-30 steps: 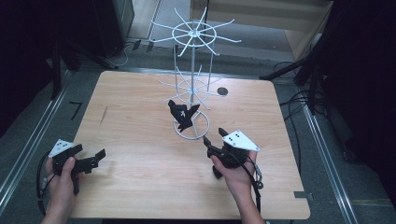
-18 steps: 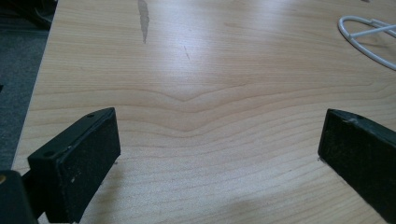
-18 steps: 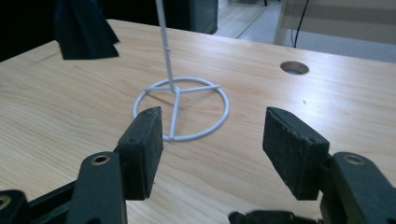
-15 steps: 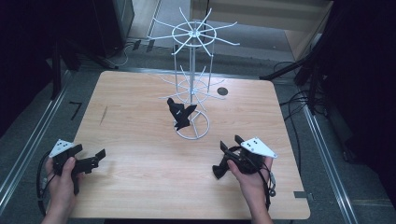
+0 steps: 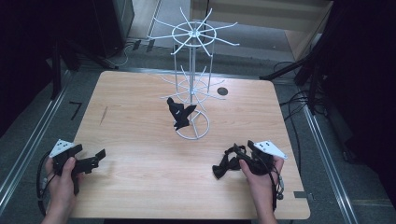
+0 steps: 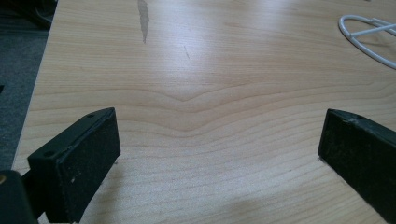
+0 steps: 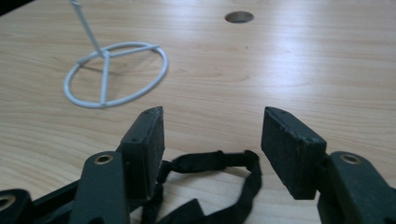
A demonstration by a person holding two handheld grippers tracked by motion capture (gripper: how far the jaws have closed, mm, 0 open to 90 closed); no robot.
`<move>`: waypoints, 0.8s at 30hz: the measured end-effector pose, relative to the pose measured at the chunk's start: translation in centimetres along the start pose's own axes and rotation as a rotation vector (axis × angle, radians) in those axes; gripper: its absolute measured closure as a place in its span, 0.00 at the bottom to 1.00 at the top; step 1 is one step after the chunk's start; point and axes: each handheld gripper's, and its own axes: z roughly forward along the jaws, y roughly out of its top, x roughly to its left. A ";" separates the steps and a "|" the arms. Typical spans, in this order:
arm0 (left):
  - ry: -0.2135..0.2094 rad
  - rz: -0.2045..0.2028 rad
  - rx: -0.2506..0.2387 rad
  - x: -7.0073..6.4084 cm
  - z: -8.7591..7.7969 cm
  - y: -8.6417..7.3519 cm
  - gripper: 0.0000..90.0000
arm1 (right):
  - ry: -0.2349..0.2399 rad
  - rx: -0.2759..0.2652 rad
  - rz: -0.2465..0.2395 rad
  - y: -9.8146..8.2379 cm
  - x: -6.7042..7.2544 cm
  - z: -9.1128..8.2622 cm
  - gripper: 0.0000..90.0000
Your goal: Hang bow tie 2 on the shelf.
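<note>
- The tabletop (image 5: 140, 196) carries everything, and no brand, label or writing can be read on anything.
- The white wire rack (image 5: 192, 88) stands upright at the far middle, its ring base on the wood; a black bow tie (image 5: 180, 113) hangs on it low down.
- Your left claw (image 5: 95, 157) rests near the left edge with its jaws wide apart and only bare wood between them.
- Your right claw (image 5: 229, 161) sits low at the near right, jaws partly open; I cannot tell whether it holds anything.
- A second black bow tie (image 5: 220, 169) lies on the tabletop at that claw's tips, its strap (image 7: 219, 161) looping beneath the jaws, long axis running roughly left to right.
</note>
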 end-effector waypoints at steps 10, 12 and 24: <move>0.000 -0.001 0.001 0.0 0.0 0.0 0.00 | -0.061 0.092 0.083 -0.9 -1.8 0.7 0.52; -0.001 -0.004 0.003 0.0 0.0 0.0 0.00 | -0.056 0.110 0.095 -1.0 -1.9 0.9 0.57; -0.004 -0.006 0.003 0.0 0.0 0.0 0.00 | -0.092 0.205 0.083 -1.8 -2.4 1.1 0.90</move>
